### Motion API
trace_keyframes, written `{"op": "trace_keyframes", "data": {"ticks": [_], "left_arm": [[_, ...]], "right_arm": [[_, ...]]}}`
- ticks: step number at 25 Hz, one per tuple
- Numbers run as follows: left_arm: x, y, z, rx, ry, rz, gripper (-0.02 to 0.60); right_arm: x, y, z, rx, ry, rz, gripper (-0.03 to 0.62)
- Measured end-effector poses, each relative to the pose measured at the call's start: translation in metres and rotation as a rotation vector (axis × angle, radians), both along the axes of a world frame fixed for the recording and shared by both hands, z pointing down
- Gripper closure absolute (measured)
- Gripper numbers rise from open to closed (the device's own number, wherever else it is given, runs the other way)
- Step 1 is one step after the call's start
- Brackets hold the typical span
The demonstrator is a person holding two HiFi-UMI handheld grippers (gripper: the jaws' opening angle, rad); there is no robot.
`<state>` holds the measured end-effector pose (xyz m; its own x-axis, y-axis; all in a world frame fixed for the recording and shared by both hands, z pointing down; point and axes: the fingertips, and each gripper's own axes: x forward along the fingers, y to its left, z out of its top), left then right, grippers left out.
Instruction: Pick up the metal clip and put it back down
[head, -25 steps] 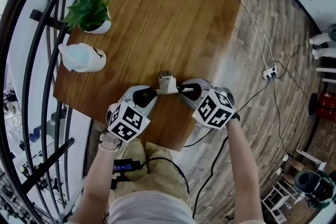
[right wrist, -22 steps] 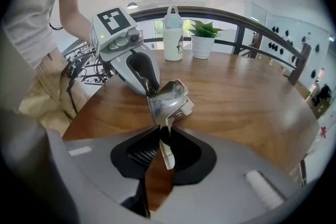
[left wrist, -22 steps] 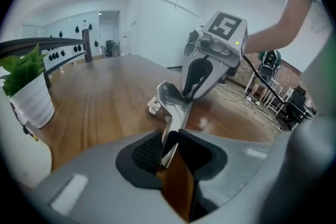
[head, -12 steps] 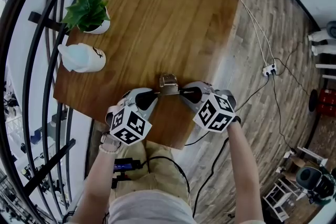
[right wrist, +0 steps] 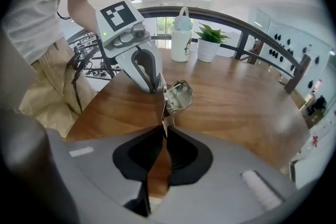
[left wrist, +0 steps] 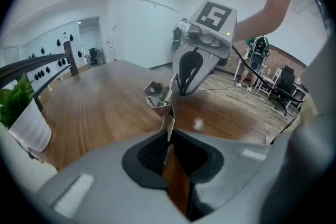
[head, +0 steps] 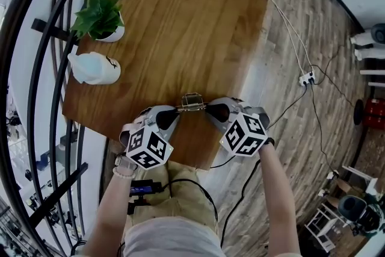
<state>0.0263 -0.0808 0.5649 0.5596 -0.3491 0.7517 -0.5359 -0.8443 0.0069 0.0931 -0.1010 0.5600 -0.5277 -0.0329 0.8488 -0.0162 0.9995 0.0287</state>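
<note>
The metal clip (head: 192, 102) hangs just above the wooden table (head: 186, 15), near its near edge, between my two grippers. My left gripper (head: 178, 110) is shut on the clip's left lever; in the left gripper view its pads pinch the thin lever (left wrist: 168, 126) below the clip's body (left wrist: 156, 94). My right gripper (head: 206, 106) holds the opposite lever (right wrist: 165, 122). Its jaws have just been closing, and they stand pressed on that lever below the clip (right wrist: 178, 95). Each gripper faces the other: the right gripper (left wrist: 197, 60) and the left gripper (right wrist: 140, 63) show in each other's views.
A potted green plant (head: 99, 16) and a white bottle (head: 95, 67) stand at the table's left side. A dark curved railing (head: 36, 69) runs along the left. Cables and a power strip (head: 308, 78) lie on the plank floor at the right.
The clip now looks flatter and narrower between the grippers and sits slightly nearer the table's near edge. Both grippers have stayed at its two sides, the left one rolled a little.
</note>
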Motion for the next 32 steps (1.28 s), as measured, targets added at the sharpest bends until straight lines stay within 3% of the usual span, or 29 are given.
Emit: {"op": "trace_keyframes", "data": {"ticks": [5, 14, 32], "left_arm": [[-0.002, 0.001, -0.016, 0.040, -0.021, 0.031, 0.534], [-0.005, 0.001, -0.069, 0.171, -0.093, 0.113, 0.537], [-0.004, 0.007, -0.173, 0.362, -0.118, 0.218, 0.543]], "right_arm": [[-0.002, 0.003, -0.016, 0.020, -0.021, 0.032, 0.539], [-0.005, 0.011, -0.069, 0.163, -0.027, 0.032, 0.549], [-0.004, 0.022, -0.174, 0.363, -0.017, 0.062, 0.552]]}}
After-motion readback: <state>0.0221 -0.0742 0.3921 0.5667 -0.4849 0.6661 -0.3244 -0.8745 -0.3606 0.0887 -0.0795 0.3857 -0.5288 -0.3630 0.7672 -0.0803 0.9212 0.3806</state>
